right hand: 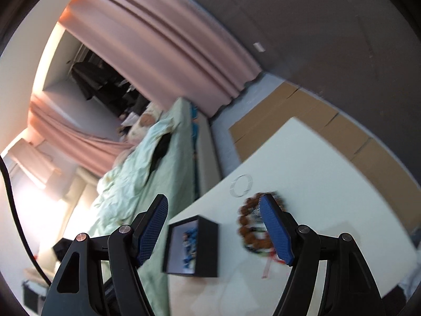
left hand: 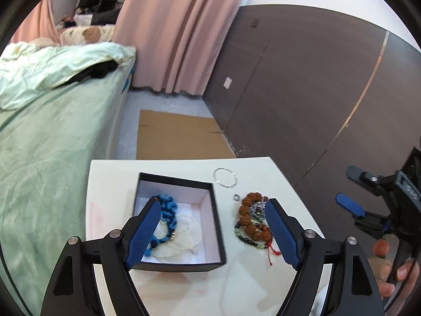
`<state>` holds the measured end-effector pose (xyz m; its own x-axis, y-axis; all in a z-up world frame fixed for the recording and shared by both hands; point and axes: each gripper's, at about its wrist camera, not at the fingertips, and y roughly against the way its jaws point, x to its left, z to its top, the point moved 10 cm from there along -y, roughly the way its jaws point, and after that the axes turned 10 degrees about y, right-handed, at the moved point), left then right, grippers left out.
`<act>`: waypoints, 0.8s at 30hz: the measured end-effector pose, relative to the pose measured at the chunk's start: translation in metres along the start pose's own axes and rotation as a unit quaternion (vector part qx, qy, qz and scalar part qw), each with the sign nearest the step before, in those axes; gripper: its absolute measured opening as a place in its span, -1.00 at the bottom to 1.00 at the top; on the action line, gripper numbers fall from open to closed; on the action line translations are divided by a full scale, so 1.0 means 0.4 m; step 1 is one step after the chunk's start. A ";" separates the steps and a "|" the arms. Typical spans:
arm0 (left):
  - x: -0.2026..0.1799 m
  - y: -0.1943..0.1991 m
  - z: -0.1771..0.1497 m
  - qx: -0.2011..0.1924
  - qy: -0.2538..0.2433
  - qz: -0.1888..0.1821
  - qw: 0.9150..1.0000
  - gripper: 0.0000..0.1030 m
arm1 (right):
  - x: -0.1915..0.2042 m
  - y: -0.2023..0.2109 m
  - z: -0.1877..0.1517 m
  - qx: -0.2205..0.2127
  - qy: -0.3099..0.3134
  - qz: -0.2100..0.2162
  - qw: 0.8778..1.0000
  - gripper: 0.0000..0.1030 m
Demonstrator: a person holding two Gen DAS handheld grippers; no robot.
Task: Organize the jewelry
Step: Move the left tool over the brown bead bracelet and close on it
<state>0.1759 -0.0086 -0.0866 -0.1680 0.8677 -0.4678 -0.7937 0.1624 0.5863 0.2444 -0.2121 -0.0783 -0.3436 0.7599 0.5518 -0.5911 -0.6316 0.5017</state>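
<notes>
Remaining outside the black square cardboard box [left hand: 181, 184] on the white table [left hand: 263, 276]: brown beaded bracelets [left hand: 250, 218], thin silver bangle [left hand: 225, 177]. Both grippers, left gripper [left hand: 213, 208] and right gripper [right hand: 213, 204], gape empty. Recommend descending squarely over one strand, closing gently.

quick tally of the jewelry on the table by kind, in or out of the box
Bead bracelets: 3, namely the blue bead bracelet in the black box, and the brown bead bracelet and the dark green bead bracelet lying together on the table.
Thin silver bangles: 1, the silver bangle.
Small rings: 1, the small ring.
Total: 5 clearly visible pieces.
</notes>
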 end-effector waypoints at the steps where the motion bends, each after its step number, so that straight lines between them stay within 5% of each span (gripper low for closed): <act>1: -0.012 0.000 -0.007 0.002 -0.006 -0.003 1.000 0.59 | -0.011 0.000 0.000 0.007 0.002 -0.009 1.000 0.41; 15: -0.129 -0.047 -0.104 0.038 -0.064 -0.022 0.997 0.59 | -0.110 0.001 -0.064 0.088 -0.023 -0.020 0.996 0.41; 24: -0.170 -0.120 -0.128 0.075 -0.093 -0.011 0.993 0.05 | -0.135 -0.038 -0.085 0.129 -0.047 -0.022 0.990 0.41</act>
<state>0.1955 -0.0995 -0.1168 -0.0296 0.9326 -0.3596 -0.6978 0.2383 0.6755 0.2472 -0.2381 -0.1385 -0.2450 0.7775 0.5792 -0.3937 -0.6257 0.6734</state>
